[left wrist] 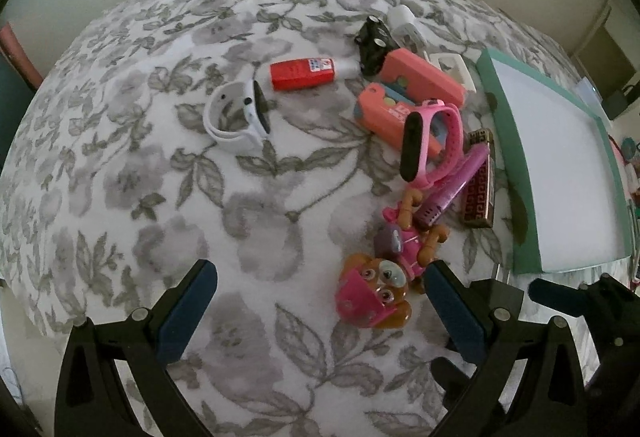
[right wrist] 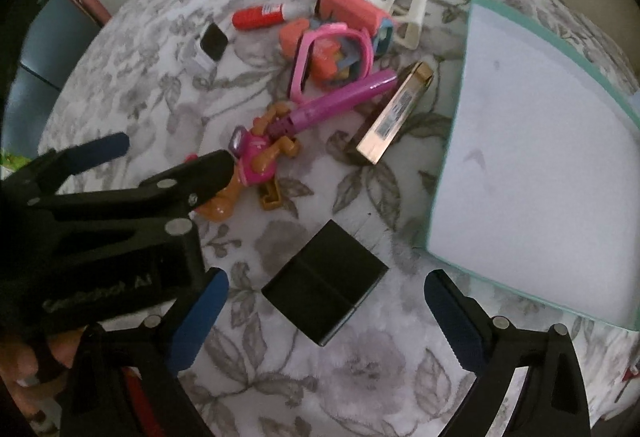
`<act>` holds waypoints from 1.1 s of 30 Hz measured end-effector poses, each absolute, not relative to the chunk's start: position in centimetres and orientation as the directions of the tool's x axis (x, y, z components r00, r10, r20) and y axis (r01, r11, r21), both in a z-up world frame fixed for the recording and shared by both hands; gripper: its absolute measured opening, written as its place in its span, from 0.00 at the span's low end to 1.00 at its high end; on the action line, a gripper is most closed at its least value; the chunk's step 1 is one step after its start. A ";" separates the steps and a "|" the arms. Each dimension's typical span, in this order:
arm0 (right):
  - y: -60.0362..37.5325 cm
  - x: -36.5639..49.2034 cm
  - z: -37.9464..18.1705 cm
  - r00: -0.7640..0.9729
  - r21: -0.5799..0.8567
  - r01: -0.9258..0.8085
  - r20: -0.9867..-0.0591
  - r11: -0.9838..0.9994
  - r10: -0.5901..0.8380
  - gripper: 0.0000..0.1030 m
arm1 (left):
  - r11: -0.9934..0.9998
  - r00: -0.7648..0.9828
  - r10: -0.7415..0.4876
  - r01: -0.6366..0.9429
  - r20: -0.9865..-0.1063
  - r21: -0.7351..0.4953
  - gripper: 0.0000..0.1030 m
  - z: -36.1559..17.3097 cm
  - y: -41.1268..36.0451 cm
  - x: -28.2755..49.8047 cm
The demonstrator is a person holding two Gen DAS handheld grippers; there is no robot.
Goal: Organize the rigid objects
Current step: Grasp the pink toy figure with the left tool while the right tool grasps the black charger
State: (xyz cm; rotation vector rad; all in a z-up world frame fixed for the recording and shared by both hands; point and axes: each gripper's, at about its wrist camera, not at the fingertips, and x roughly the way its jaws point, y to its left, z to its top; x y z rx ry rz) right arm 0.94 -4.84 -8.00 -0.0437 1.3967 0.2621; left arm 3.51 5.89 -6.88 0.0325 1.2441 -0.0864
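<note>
Most of both views is filled by a white bedspread with a grey floral print [left wrist: 240, 197], on which everything rests. Next in size, a shallow teal-rimmed tray [right wrist: 452, 141] with a bare white floor lies at the right edge of the clutter, with nothing inside it.

Both grippers point steeply down at the cloth. In its own view the left gripper [left wrist: 320, 301] stands wide apart and holds nothing; the head of a brown and pink toy puppy [left wrist: 374, 297] lies on the cloth between its fingers, nearer the right one, though contact with that finger cannot be judged. The right gripper [right wrist: 326, 317] is likewise spread wide, straddling a black box [right wrist: 324, 281] that sits flat between its pads with clear gaps on either side.

Beyond the puppy lies a heap: a coral case [left wrist: 420, 75], a pink watch band [left wrist: 436, 141] leaning over a second coral piece, a gold-edged box [right wrist: 394, 115], and a purple pen [right wrist: 340, 99] touching the puppy's paws. Apart to the left lie a red tube [left wrist: 302, 75] and a white smartwatch [left wrist: 236, 115].
</note>
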 end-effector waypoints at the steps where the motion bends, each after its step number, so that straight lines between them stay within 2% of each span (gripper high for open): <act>1: -4.6 1.1 -8.2 0.147 0.119 -0.210 -0.977 0.970 0.152 0.95 | 0.996 0.315 -0.050 0.089 -0.948 -0.023 1.00 -7.0 5.8 3.5; 7: -4.1 1.9 -9.6 0.136 0.105 -0.191 -0.982 0.976 0.132 0.91 | 0.993 0.293 -0.066 0.109 -0.954 -0.036 1.00 -8.1 5.2 3.8; 16: -4.1 2.2 -10.6 0.145 0.085 -0.200 -0.983 0.976 0.115 0.92 | 0.992 0.279 -0.066 0.120 -0.958 -0.033 0.97 -9.1 4.5 4.7; 18: -3.9 2.3 -10.8 0.148 0.084 -0.199 -0.982 0.976 0.114 0.91 | 0.991 0.274 -0.077 0.130 -0.959 -0.043 0.85 -9.4 4.2 4.8; 20: -3.9 1.8 -10.5 0.153 0.082 -0.195 -0.982 0.977 0.113 0.89 | 0.989 0.271 -0.089 0.137 -0.958 -0.053 0.80 -9.5 3.8 4.9; 22: -4.1 1.5 -10.4 0.165 0.076 -0.187 -0.980 0.979 0.108 0.83 | 0.986 0.273 -0.103 0.153 -0.956 -0.062 0.73 -9.5 3.5 5.0; 24: -4.9 1.5 -9.9 0.173 0.089 -0.176 -0.978 0.980 0.120 0.76 | 0.981 0.271 -0.138 0.170 -0.953 -0.094 0.56 -9.5 3.1 4.9; 25: -5.1 1.6 -9.8 0.177 0.092 -0.169 -0.977 0.981 0.122 0.72 | 0.979 0.268 -0.150 0.177 -0.952 -0.104 0.53 -9.5 2.9 4.9; 27: -5.4 1.8 -9.6 0.185 0.102 -0.159 -0.974 0.982 0.131 0.66 | 0.978 0.270 -0.142 0.185 -0.952 -0.094 0.53 -9.6 2.3 5.0; 33: -5.5 2.5 -9.7 0.190 0.118 -0.157 -0.971 0.981 0.147 0.65 | 0.978 0.269 -0.151 0.184 -0.951 -0.103 0.53 -9.5 2.5 5.3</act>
